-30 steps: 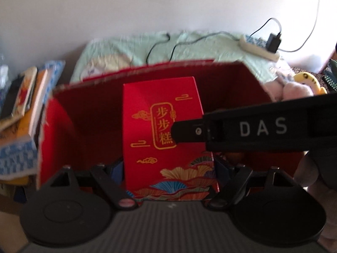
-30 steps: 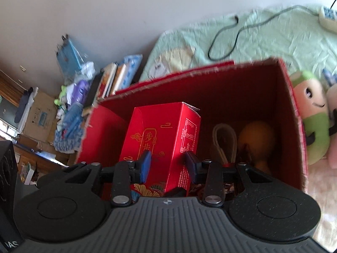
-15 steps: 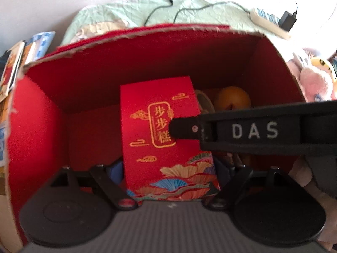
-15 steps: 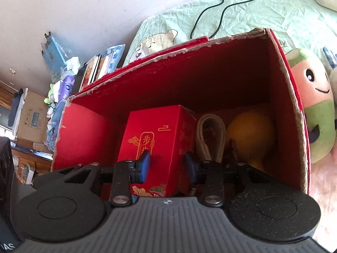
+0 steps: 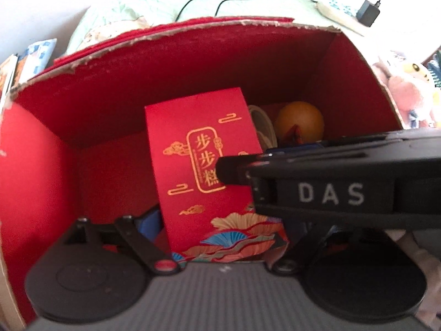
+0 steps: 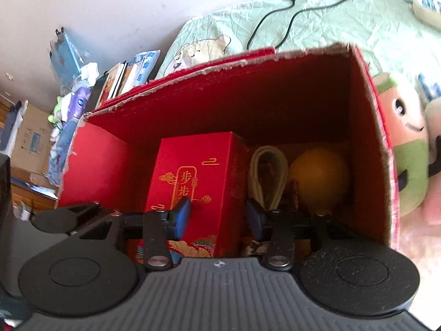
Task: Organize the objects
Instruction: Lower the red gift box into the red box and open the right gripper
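Observation:
A red carton with gold characters (image 5: 204, 165) (image 6: 193, 176) stands upright inside a large red cardboard box (image 5: 110, 88) (image 6: 275, 88), left of middle. My left gripper (image 5: 223, 223) straddles the carton's lower part; its jaws are opening, and the left pad (image 5: 150, 222) sits just off the carton's edge. Its right pad is hidden behind the right gripper's black finger (image 5: 231, 171). My right gripper (image 6: 217, 216) reaches in from the right with the carton's corner between its blue pads (image 6: 183, 215). These jaws are opening too, and a small gap shows at the right pad.
A yellow-orange round fruit (image 6: 319, 179) and a white looped strap (image 6: 267, 173) lie in the box's right half. Plush toys (image 6: 408, 149) crowd the box's right side. Books and bags (image 6: 121, 80) are stacked to the left. A cable and power strip (image 5: 330, 11) lie on the green sheet behind.
Both grippers went down into the box with the carton, which now stands low inside. The right gripper's pads have spread apart, and the left pad has drawn away from the carton's edge.

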A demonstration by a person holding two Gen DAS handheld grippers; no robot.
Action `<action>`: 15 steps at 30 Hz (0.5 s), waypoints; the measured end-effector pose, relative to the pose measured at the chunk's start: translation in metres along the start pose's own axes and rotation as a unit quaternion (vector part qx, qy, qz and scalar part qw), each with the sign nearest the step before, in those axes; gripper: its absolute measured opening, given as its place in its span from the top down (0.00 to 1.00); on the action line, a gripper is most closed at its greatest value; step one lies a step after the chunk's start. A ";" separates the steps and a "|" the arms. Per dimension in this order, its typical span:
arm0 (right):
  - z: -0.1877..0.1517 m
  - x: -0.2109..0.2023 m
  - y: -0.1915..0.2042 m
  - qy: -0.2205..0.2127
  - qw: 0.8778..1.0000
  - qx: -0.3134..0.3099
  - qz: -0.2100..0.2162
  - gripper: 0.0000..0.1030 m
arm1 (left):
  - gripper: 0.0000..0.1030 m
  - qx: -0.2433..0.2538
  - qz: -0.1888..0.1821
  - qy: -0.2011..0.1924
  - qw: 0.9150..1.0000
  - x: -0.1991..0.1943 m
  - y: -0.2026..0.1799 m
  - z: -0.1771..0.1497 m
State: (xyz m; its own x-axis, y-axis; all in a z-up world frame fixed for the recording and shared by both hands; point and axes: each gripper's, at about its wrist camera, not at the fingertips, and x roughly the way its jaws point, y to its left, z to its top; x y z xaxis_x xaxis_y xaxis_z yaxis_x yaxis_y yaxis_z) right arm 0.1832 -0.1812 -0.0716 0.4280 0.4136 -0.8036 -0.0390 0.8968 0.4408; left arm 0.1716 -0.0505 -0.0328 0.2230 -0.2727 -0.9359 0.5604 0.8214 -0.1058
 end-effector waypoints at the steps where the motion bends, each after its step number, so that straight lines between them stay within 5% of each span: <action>1: -0.001 -0.001 0.000 -0.002 1.000 -0.005 -0.004 0.62 | 0.13 0.000 -0.009 -0.002 1.000 -0.002 0.003 -0.001; 10: -0.004 -0.006 0.003 -0.023 1.000 -0.007 -0.012 0.63 | 0.10 0.009 -0.052 -0.030 0.998 -0.021 0.013 -0.006; 15: -0.005 -0.003 0.002 -0.021 1.000 0.009 0.005 0.62 | 0.09 0.010 -0.035 -0.033 0.999 -0.024 0.016 -0.010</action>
State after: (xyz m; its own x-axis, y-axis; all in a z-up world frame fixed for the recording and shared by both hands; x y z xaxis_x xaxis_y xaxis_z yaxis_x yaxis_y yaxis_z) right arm 0.1773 -0.1795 -0.0705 0.4647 0.4162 -0.7816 -0.0284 0.8892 0.4566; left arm 0.1677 -0.0257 -0.0157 0.2347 -0.3629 -0.9018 0.5926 0.7888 -0.1632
